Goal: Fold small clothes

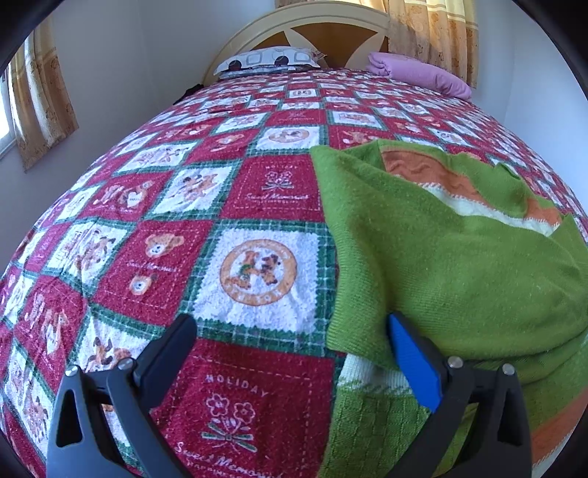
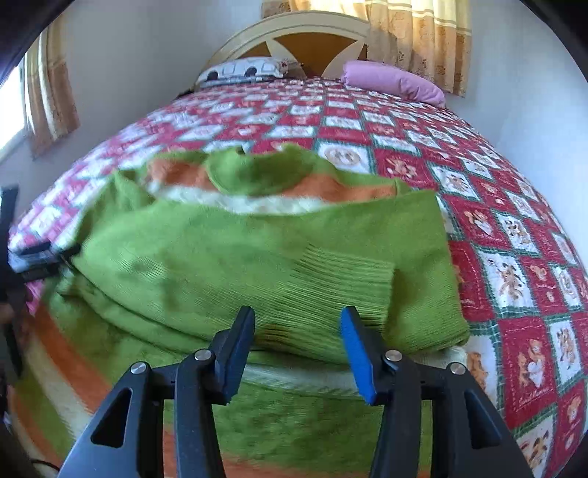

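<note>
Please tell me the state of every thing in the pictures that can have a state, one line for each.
Green knitted sweater with orange and white stripes: lying on the bed, partly folded.
Left gripper: open, holding nothing.
Right gripper: open, holding nothing.
Red patchwork bedspread: spread flat.
Purple cloth: folded, by the headboard.

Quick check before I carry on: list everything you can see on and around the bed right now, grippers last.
Sweater: one, green with orange and white bands, partly folded at the near end of the bed.
Bedspread: one, red, white and green patchwork, covering the bed.
Pillow: one, white with dark print, by the headboard.
Purple bedding: one bundle, far right corner.
Headboard: one, cream and brown.
Curtains: yellow-tan, behind the headboard and at the left window.
Left gripper: open, at the sweater's left edge.
Right gripper: open, over the sweater.
</note>
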A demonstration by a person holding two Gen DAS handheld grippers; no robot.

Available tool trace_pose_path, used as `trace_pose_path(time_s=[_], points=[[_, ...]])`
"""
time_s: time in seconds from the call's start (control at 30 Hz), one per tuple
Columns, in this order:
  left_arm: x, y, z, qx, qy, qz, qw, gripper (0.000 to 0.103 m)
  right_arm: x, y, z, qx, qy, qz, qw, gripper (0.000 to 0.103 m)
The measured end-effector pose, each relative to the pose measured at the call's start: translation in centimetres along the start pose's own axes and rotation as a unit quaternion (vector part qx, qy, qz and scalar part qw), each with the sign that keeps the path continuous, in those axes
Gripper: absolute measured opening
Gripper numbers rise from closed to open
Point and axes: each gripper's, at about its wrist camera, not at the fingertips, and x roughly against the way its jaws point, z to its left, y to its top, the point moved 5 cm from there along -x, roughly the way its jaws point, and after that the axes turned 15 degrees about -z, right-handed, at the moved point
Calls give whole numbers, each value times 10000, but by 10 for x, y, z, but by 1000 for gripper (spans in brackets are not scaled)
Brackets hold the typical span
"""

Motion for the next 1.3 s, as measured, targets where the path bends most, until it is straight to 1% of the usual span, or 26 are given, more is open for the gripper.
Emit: trace_pose_path(time_s=[0.07,0.13,0.17,0.23,0.3,0.37,0.4,0.43,0.5,0.53,0.57,0.6,0.67,0.77,0.8,0.87,0.9,0.93,1.0,1.03,1.07,1.13,1.17,1.2,1.27,1.3], points=[[1,0,0,2,0,-28,10000,103,-1,4,10,139,50,-39,9999,50],[7,2,1,49,-67,-134,9999,103,-6,5,11,364,-185,46,9992,51],[11,2,3,114,-84,-198,9997,103,-6,6,5,213,-221,37,9995,51],[20,2,10,307,-47,-380,9988,103,-5,10,-24,-559,-145,3,9983,51],[22,2,15,435,-37,-431,9981,103,-3,11,-51,-881,-377,-30,9954,51],[17,1,15,470,-75,-331,9983,103,-5,9,-69,-1104,-422,21,9930,51],[14,1,14,452,-87,-273,9986,103,-7,7,-75,-1243,-330,88,9917,51],[13,1,13,421,-81,-262,9987,103,-8,6,-76,-1283,-253,119,9913,50],[15,2,11,370,-44,-319,9988,103,-11,3,-67,-1130,-105,187,9934,50],[16,2,11,361,-27,-354,9987,103,-14,0,-59,-1012,-27,274,9945,46],[18,1,12,366,-19,-376,9986,103,-16,-4,-51,-865,-30,341,9957,34],[19,1,12,383,-13,-393,9985,103,-17,-5,-44,-601,-133,345,9975,28],[19,1,14,417,-23,-390,9984,103,-13,-5,-41,-486,-121,309,9983,10],[18,1,13,399,-32,-379,9985,103,-2,2,-51,-523,-308,158,9980,9],[18,1,12,348,-25,-384,9987,103,-1,2,-55,-527,-354,167,9978,8],[17,1,7,235,-39,-353,9991,103,-8,-5,-60,-451,-474,334,9973,9],[16,1,6,200,-37,-330,9992,103,-10,-9,-59,-378,-461,415,9974,9],[15,1,5,172,-34,-302,9994,103,-11,-10,-60,-292,-510,409,9974,10],[20,4,8,209,51,-421,9989,103,-2,-5,-63,-336,-639,277,9970,27],[24,6,11,269,117,-531,9982,103,3,0,-62,-316,-704,204,9968,45],[30,10,16,384,178,-682,9968,103,9,4,-60,-265,-752,79,9968,61],[34,15,18,441,200,-839,9953,103,19,16,-50,-13,-831,-211,9963,63],[30,17,14,319,228,-791,9961,103,21,21,-42,126,-780,-298,9964,63],[25,17,11,196,246,-694,9971,103,21,24,-33,204,-635,-363,9971,63],[12,12,3,-74,296,-427,9986,103,12,28,-14,276,-233,-310,9989,63],[7,9,0,-175,308,-302,9989,103,3,24,-8,263,-133,-138,9995,63]])
